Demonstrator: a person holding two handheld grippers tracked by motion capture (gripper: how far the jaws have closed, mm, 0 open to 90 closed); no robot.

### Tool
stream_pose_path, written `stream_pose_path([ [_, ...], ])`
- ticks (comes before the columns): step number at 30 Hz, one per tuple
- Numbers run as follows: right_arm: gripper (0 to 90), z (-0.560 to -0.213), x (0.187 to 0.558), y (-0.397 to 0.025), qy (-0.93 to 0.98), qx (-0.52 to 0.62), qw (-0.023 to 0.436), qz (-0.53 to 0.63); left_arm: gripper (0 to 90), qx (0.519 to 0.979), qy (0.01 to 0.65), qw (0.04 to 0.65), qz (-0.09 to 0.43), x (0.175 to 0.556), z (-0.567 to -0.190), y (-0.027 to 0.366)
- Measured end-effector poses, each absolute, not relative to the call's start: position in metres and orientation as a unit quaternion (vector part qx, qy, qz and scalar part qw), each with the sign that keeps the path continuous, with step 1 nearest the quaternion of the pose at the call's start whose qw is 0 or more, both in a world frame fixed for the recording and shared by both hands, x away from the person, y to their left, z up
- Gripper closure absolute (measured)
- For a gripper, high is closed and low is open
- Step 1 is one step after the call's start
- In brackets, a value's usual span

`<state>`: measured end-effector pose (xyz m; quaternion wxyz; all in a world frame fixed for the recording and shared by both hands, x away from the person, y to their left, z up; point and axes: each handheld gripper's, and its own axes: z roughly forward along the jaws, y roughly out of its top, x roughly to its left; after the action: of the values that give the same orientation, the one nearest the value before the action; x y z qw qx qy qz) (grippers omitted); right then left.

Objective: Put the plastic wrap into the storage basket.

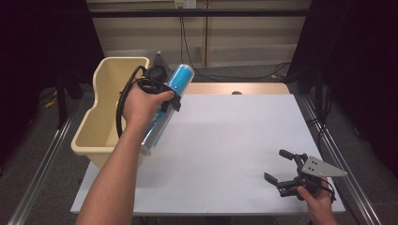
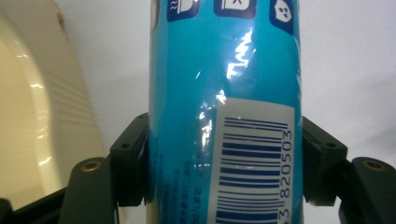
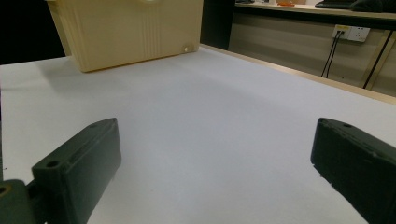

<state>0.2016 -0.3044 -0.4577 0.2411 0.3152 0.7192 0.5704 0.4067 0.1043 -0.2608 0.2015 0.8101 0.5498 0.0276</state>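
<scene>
A tall blue canister (image 1: 174, 87) with a clear lower end is held in the air, tilted, beside the right wall of the cream bin (image 1: 94, 126). My left gripper (image 1: 166, 101) is shut on its middle. In the left gripper view the canister (image 2: 224, 93) with its barcode label sits clamped between both jaws, and the bin (image 2: 37, 116) lies at the left. My right gripper (image 1: 280, 166) hovers low over the table's front right corner, open, nothing between its fingers. In the right gripper view the bin (image 3: 126, 32) stands far off across the table.
The white table top (image 1: 225, 140) spreads between the two grippers. The cream bin stands at its left edge, partly over the side. Black curtains, metal rails and floor cables (image 1: 244, 72) surround the table. A wall socket (image 3: 350, 32) with cords is behind.
</scene>
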Motion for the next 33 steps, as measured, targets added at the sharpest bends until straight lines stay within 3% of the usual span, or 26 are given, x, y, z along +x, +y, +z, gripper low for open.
stream_pose_path([
  [33,1.3,-0.456,0.199,-0.306,0.713,0.318,0.243,0.575,32.3,0.750,0.626,0.206,0.060,0.384,-0.237,0.184],
])
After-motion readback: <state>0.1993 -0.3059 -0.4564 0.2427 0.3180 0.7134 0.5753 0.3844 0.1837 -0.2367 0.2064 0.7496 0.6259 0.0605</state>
